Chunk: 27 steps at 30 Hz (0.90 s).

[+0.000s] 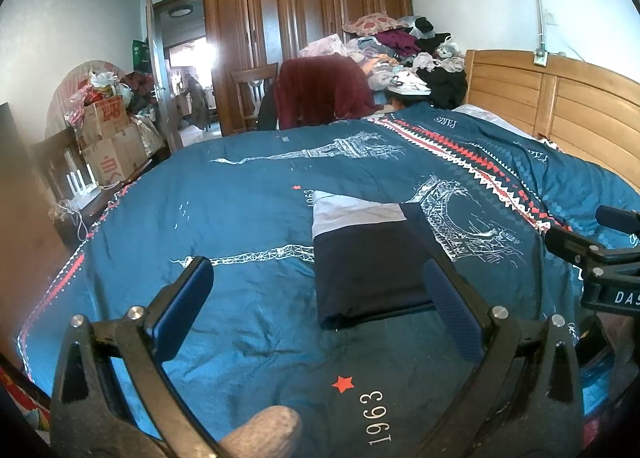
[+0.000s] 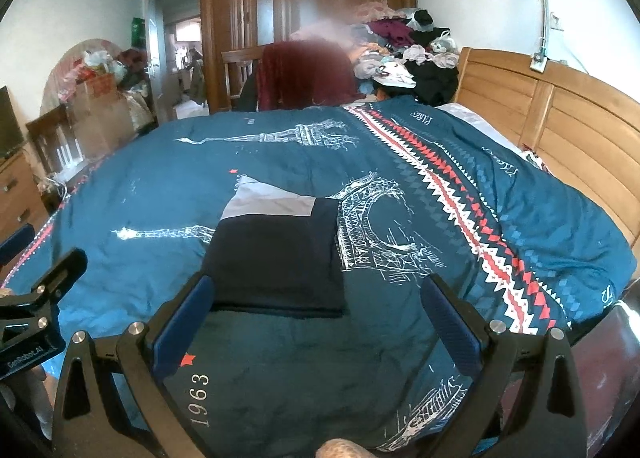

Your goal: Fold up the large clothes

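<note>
I am finding the dark garment lying folded into a compact rectangle near the bed's near edge; both my left hand-held gripper and right hand-held gripper are hovering spread, gripping nothing. Folding appears complete.

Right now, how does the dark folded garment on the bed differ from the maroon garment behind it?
The dark folded garment lies flat on the blue bedspread, squared into a neat rectangle; the maroon garment hangs loosely draped and unfolded beyond the bed's far edge. The folded one is navy with a pale grey panel; the maroon one is one colour. Neither is held: left tool and right tool are both open.
</note>
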Each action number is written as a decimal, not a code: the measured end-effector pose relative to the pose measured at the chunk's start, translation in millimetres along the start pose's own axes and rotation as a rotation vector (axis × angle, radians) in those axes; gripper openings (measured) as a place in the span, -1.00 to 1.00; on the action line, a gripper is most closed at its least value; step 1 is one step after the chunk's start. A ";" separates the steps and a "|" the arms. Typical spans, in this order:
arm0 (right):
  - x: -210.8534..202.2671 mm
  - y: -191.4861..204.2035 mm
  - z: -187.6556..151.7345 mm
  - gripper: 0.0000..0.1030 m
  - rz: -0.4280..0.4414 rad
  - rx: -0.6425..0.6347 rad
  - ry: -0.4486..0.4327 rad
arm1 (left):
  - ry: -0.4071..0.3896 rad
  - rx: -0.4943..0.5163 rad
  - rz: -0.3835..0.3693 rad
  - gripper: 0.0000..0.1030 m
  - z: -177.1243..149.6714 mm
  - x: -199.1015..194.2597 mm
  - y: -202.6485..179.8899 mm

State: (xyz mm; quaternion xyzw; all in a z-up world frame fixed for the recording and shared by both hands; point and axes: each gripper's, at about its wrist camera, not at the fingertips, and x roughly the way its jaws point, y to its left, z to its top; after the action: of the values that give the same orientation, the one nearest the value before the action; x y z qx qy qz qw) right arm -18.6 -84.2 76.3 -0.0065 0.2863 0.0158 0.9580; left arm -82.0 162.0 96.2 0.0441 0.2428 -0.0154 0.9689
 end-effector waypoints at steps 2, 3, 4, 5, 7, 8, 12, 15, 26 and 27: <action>-0.1 -0.2 -0.2 1.00 0.001 0.001 0.001 | 0.002 -0.001 0.002 1.00 1.1 1.4 1.5; -0.4 0.2 0.0 1.00 0.001 0.002 0.000 | 0.001 -0.002 0.004 1.00 1.7 1.6 2.4; -0.4 0.6 0.0 1.00 0.002 0.002 0.000 | 0.000 -0.003 0.005 1.00 2.1 2.0 3.0; -0.2 0.7 0.1 1.00 0.004 0.001 -0.002 | -0.001 -0.002 0.007 1.00 2.6 2.2 4.7; 1.1 1.2 0.8 1.00 0.006 -0.003 -0.001 | -0.003 0.000 0.008 1.00 2.5 2.6 5.3; 1.8 1.8 0.5 1.00 0.007 -0.004 0.000 | -0.005 0.002 0.008 1.00 2.9 3.1 6.0; 5.3 1.0 4.0 1.00 0.016 -0.007 0.005 | -0.009 0.011 0.010 1.00 3.0 4.1 6.3; 9.6 0.7 6.4 1.00 0.023 -0.008 0.012 | 0.005 0.020 0.010 1.00 3.3 10.1 8.8; 14.6 -5.7 12.0 1.00 0.017 0.001 0.015 | 0.031 0.001 0.022 1.00 0.6 21.2 17.9; 14.3 -6.0 12.2 1.00 0.016 0.002 0.012 | 0.025 0.002 0.024 1.00 0.7 20.9 17.0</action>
State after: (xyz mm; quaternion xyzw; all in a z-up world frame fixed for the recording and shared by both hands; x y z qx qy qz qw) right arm 0.2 -89.6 78.7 -0.0033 0.2921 0.0233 0.9561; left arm -62.4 178.7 88.3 0.0484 0.2545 -0.0033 0.9658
